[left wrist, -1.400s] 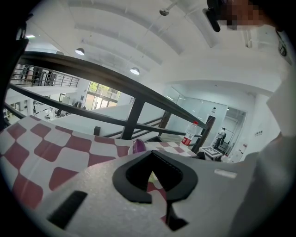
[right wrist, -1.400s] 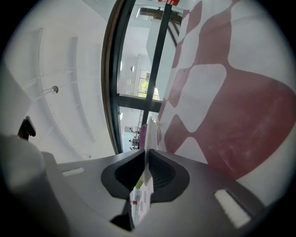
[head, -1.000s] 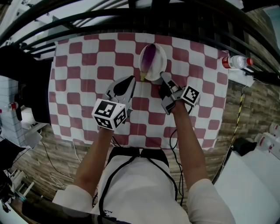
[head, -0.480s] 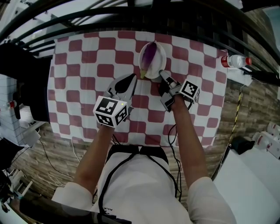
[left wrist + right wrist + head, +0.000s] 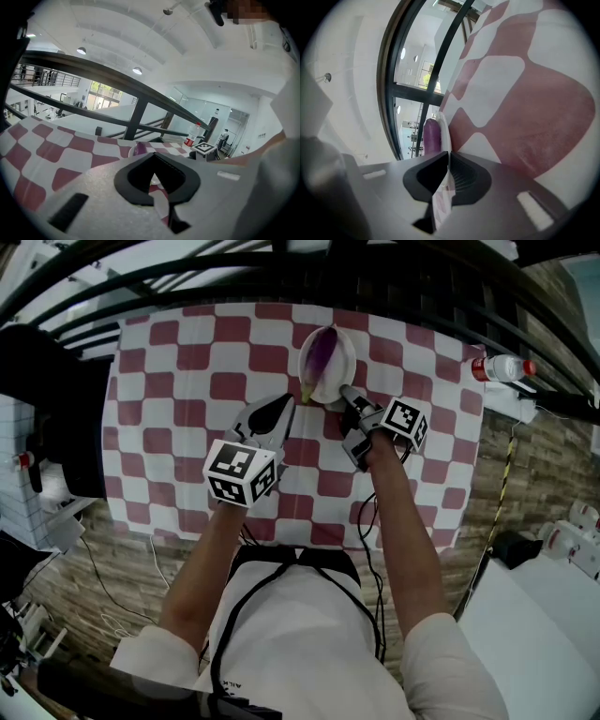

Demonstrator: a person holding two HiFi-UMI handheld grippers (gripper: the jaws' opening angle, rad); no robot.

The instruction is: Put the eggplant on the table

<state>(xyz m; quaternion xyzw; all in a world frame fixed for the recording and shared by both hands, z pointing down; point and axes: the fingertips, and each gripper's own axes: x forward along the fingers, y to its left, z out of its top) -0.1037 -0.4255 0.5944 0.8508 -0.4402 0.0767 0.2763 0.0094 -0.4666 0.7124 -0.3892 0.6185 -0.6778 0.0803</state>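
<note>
A purple eggplant (image 5: 322, 354) lies in a white plate (image 5: 343, 360) at the far middle of the red-and-white checked table (image 5: 178, 381). My right gripper (image 5: 346, 392) is at the plate's near right edge. In the right gripper view the plate's thin rim (image 5: 445, 133) runs into the narrow slit between the jaws, which are shut on it, with the eggplant (image 5: 432, 136) just behind. My left gripper (image 5: 280, 408) hovers left of the plate with its jaws together and nothing in them. In the left gripper view the eggplant (image 5: 139, 149) shows just past the jaws (image 5: 153, 177).
A plastic bottle with a red cap (image 5: 502, 368) lies off the table's right edge. Black railing bars (image 5: 281, 277) run along the far side. The person's arms (image 5: 403, 521) reach over the near edge. Bare cloth lies to the left.
The right gripper has edged up to the plate's rim and tilted, its marker cube now facing up more. The left gripper has stayed put.
</note>
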